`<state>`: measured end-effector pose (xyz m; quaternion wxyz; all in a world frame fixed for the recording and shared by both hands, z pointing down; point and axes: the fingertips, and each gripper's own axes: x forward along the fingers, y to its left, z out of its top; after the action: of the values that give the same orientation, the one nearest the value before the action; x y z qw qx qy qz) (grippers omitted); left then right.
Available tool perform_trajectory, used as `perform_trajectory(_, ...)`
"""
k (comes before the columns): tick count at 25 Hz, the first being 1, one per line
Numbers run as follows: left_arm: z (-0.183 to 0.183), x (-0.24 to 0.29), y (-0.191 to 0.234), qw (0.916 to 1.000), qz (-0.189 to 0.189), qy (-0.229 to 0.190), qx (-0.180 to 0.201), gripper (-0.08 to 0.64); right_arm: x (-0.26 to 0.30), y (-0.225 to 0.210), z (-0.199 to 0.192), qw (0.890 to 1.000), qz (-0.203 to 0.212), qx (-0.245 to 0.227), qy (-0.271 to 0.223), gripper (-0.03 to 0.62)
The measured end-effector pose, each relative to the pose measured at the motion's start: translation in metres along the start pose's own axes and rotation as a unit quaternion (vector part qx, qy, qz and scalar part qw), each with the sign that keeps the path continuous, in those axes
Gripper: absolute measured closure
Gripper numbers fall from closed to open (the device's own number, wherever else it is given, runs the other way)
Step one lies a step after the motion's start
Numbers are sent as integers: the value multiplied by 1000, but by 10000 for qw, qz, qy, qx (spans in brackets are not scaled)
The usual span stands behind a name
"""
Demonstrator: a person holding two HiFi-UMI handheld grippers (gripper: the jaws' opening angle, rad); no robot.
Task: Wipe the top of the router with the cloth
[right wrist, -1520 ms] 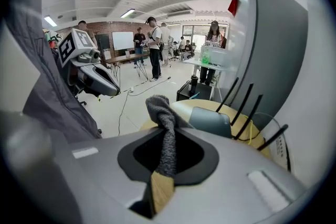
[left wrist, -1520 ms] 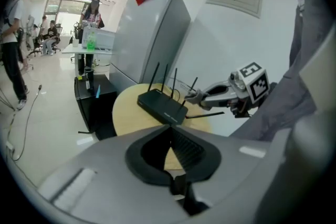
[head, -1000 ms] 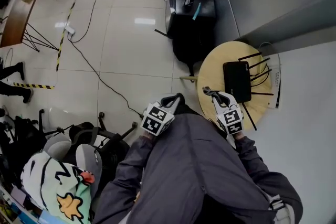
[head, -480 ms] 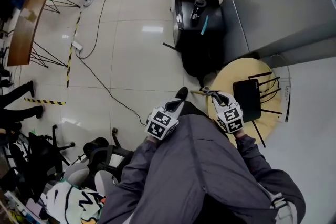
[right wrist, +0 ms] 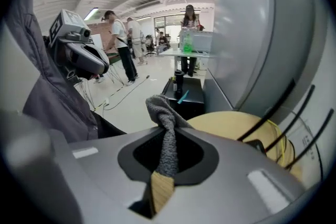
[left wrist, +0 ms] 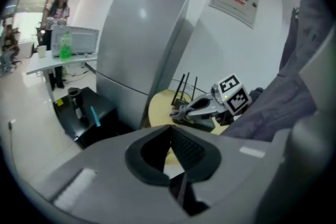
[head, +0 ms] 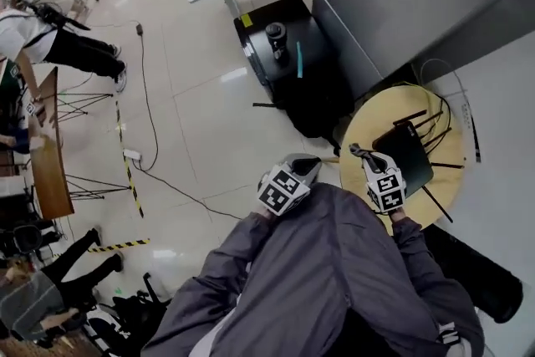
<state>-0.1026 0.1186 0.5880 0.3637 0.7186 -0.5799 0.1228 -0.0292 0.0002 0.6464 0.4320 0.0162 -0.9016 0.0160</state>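
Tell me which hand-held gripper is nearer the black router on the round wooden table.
Right. The right hand-held gripper hovers just beside the black router; the left hand-held gripper is off the round wooden table, leftward.

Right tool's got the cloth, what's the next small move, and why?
Probably ease the right tool forward and down onto the router: the cloth is clamped in its jaws, but the tool sits at the router's near edge, apparently not yet on its top.
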Motion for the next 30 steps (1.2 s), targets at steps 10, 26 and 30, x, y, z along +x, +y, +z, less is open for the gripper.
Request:
perform_trajectory(10,66,87,-21,9517,-2359,1175,1574,560,-3,-76,-65,9653,-1574,1980,648,558)
perform_trajectory(26,92,113,11,8969,-3412,1792,2167,560,22,-223,-78,9018,-2571,3204,1343,558)
perform_trajectory(30,94,112,6,8936,-3358,1803,2370,560,41,-213,-84,8951,-2334,3487,1509,558)
